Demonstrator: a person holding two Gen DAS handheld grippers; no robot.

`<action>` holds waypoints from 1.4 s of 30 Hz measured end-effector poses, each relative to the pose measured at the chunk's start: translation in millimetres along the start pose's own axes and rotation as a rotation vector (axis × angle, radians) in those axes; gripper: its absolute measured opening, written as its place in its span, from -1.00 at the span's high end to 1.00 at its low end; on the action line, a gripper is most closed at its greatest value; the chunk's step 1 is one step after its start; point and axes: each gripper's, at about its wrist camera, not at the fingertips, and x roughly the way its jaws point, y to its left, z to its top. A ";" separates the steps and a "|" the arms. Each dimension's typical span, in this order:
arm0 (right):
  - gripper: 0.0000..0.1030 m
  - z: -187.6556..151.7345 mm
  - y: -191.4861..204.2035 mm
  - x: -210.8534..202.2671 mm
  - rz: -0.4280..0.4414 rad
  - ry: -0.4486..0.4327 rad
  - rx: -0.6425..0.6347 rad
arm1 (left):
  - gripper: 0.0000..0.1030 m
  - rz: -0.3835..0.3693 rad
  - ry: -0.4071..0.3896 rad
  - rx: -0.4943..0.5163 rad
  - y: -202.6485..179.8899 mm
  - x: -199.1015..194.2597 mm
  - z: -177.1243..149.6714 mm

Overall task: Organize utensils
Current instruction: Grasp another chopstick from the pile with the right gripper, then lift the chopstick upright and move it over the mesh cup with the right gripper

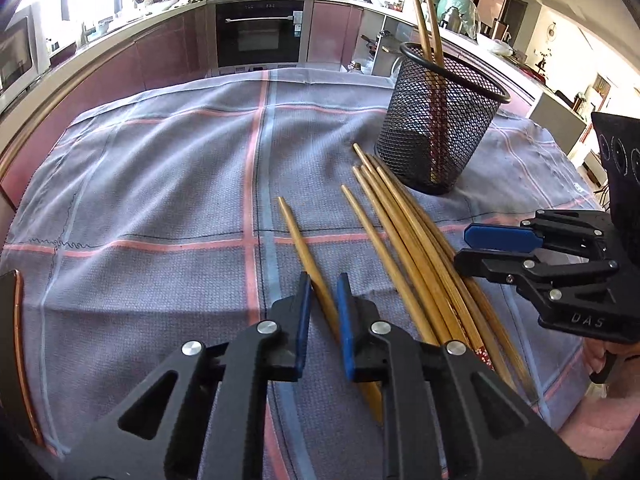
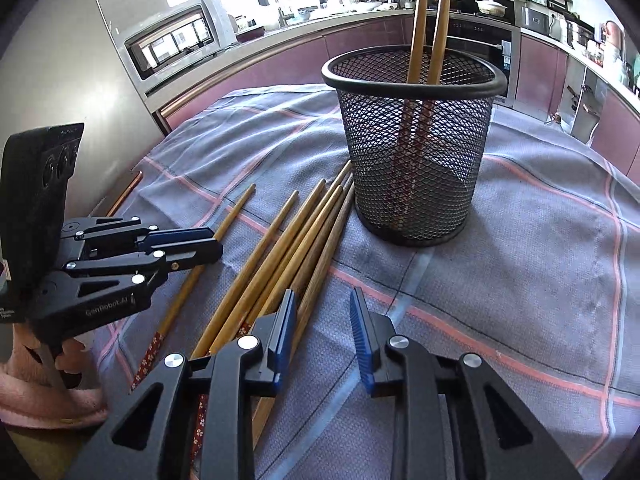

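A black mesh holder [image 1: 436,128] [image 2: 416,152] stands upright on the checked cloth with two chopsticks [image 1: 424,16] [image 2: 430,20] leaning in it. Several bamboo chopsticks [image 1: 408,232] [image 2: 288,248] lie in a bunch in front of the holder. One single chopstick [image 1: 298,236] [image 2: 236,212] lies apart, to their left. My left gripper [image 1: 324,308] [image 2: 212,242] is shut on this single chopstick, low at the cloth. My right gripper [image 2: 322,320] [image 1: 468,248] is open over the right side of the bunch. The outermost chopstick lies between its jaws beside the left pad, and the right pad is clear of it.
The grey cloth with pink lines [image 1: 160,180] [image 2: 520,240] covers the table, whose copper-trimmed edge [image 1: 20,340] shows at the left. A pink fuzzy sleeve [image 2: 40,392] is behind the left gripper. Kitchen counters and an oven [image 1: 260,36] stand beyond the table.
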 end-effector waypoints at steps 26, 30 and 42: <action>0.90 15.8 11.3 10.5 -0.031 -0.035 -0.018 | 0.81 0.041 0.018 -0.020 3.1 6.2 6.5; 0.90 15.8 11.0 -4.6 -0.002 -0.079 -0.024 | 0.86 0.037 0.013 -0.043 5.1 4.4 6.9; 0.90 22.1 5.3 -64.5 0.092 -0.251 -0.018 | 0.86 -0.100 -0.093 -0.049 10.5 -41.4 18.7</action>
